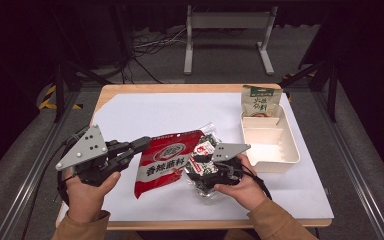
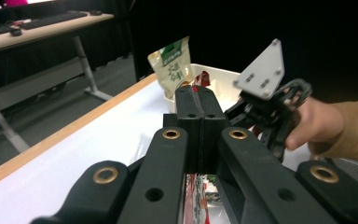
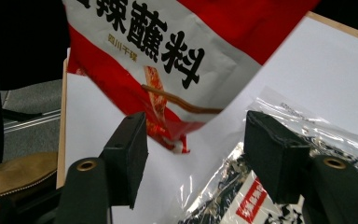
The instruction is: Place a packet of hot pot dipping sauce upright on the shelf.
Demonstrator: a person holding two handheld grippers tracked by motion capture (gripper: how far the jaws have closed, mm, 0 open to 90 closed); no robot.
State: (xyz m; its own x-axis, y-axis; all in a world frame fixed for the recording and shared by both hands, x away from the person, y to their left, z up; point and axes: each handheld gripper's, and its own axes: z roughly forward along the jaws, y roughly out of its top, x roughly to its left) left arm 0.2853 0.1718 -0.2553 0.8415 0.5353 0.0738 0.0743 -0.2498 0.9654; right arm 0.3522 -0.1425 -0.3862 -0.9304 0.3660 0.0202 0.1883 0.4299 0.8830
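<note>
High view: left tool (image 1: 145, 143) clamped on red packet (image 1: 164, 161), right tool (image 3: 193, 154) spread above clear bag (image 1: 206, 150), white tray (image 1: 272, 156) beyond.

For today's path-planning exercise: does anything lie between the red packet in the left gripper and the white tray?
Yes. The clear bag of dark contents and the right gripper above it lie between the red packet and the white tray.

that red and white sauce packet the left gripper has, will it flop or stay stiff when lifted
Probably floppy: the red and white packet, pinched at one edge by the left gripper, looks creased and bent in the right gripper view. Likely light, since one edge pinch carries it. Its glossy film may slip.
</note>
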